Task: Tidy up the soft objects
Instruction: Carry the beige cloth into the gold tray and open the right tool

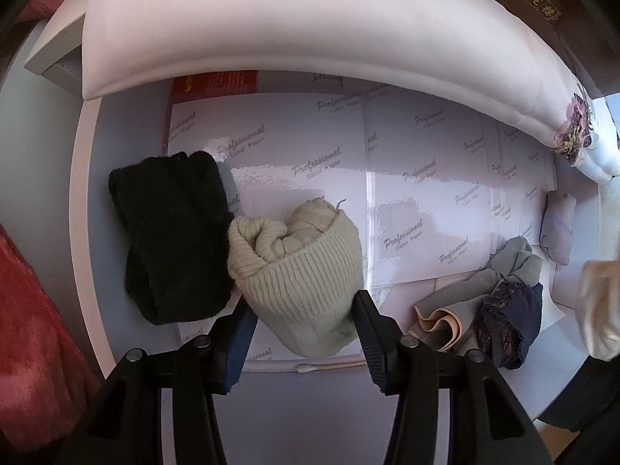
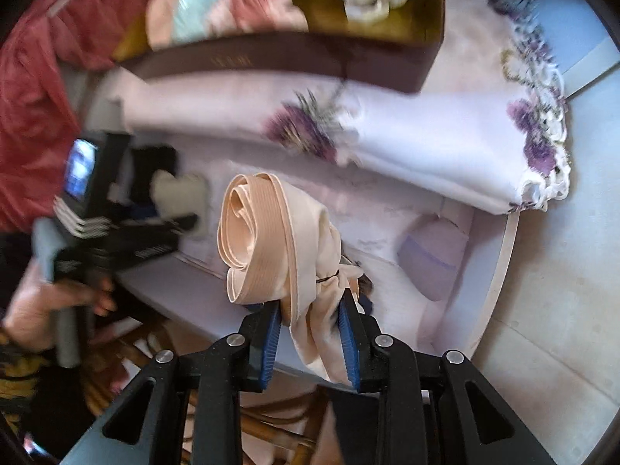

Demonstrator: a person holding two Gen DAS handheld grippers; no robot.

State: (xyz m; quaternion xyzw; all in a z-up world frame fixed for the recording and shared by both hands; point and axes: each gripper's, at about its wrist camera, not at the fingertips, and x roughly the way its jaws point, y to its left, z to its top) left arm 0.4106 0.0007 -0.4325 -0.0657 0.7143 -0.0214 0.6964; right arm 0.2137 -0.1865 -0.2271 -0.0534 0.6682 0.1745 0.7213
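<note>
A cream ribbed knit bundle (image 1: 298,263) lies on the paper-covered table (image 1: 128,135), and my left gripper (image 1: 306,325) points down over it with a pad pressed against each side. Touching the bundle's left side is a black knit bundle (image 1: 170,232). My right gripper (image 2: 310,325) is shut on a peach garment (image 2: 271,240) with a coiled elastic band, held up above the table; the same garment shows blurred at the left wrist view's right edge (image 1: 600,310). The left gripper (image 2: 116,224) and the hand holding it (image 2: 58,302) appear at the left of the right wrist view.
A tangle of grey, navy lace and peach cloth (image 1: 484,302) lies at the front right, with a small lilac cloth (image 1: 558,228) beyond it. A folded white cloth with purple embroidery (image 2: 445,147) spans the back. Behind it stands a brown box (image 2: 290,58) of fabrics. Red fabric (image 1: 35,329) hangs at the left.
</note>
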